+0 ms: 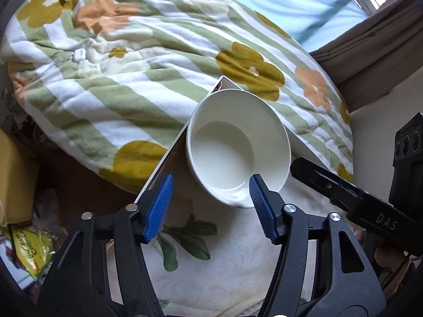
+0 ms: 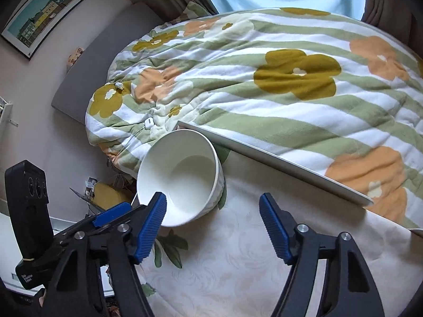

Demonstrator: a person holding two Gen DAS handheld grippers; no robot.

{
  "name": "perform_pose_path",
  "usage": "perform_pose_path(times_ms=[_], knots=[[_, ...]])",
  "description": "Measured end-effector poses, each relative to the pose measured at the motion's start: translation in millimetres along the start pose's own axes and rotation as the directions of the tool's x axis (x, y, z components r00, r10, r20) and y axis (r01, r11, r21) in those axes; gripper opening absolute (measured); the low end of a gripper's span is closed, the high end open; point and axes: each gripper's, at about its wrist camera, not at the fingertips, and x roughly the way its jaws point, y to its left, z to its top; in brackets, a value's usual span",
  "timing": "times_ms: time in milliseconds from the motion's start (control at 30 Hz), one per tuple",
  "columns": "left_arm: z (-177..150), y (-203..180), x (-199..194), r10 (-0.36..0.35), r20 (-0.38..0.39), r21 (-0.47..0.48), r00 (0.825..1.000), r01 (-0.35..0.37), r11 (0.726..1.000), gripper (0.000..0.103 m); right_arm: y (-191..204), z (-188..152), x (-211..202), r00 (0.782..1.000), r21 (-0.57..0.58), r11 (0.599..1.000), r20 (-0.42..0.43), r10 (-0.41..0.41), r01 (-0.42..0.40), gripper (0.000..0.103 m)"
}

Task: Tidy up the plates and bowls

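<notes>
A white ceramic bowl stands tilted at the far corner of a table covered with a cream floral cloth. My left gripper is open, with its right pad at the bowl's near rim and its left pad clear of it. In the right wrist view the same bowl sits ahead and left of my right gripper, which is open and empty; its left pad is just in front of the bowl's near rim. The left gripper body shows at the lower left there.
A bed with a striped flowered quilt runs right behind the table's white edge. A small white earbud case lies on the quilt. Yellow snack bags and clutter sit on the floor to the left. A curtained window is behind the bed.
</notes>
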Motion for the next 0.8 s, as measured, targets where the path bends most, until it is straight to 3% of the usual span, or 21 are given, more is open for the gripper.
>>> perform_pose_path(times_ms=[67,200,233,300,333,600,800], knots=[[4,2,11,0.004,-0.013,0.002,1.000,-0.004,1.000,0.048,-4,4,14,1.000,0.019,1.000,-0.017,0.005,-0.005,0.055],[8,5,22,0.019,-0.025,0.017,1.000,-0.018,1.000,0.028,-10,7,33,0.999,0.048,0.999,-0.040,0.026,-0.024,0.042],[8,6,24,0.019,-0.025,0.021,0.999,-0.019,1.000,0.024,-10,8,36,0.999,0.047,0.998,-0.043,0.030,-0.028,0.034],[9,6,25,0.022,-0.019,0.030,1.000,-0.021,0.999,0.024,-8,9,43,0.998,0.042,0.999,-0.052,0.033,-0.030,0.028],[9,5,26,0.028,-0.016,0.040,0.999,-0.028,0.999,0.024,-7,10,45,0.998,0.039,0.999,-0.055,0.039,-0.037,0.020],[7,-8,17,0.068,0.024,0.115,0.997,-0.070,0.991,0.024,-3,6,41,0.999,0.010,1.000,-0.029,0.017,-0.016,0.018],[-1,-35,-13,0.066,0.078,0.173,0.995,-0.078,0.982,0.024,-3,-3,8,0.999,0.015,1.000,0.025,0.024,-0.025,0.018]])
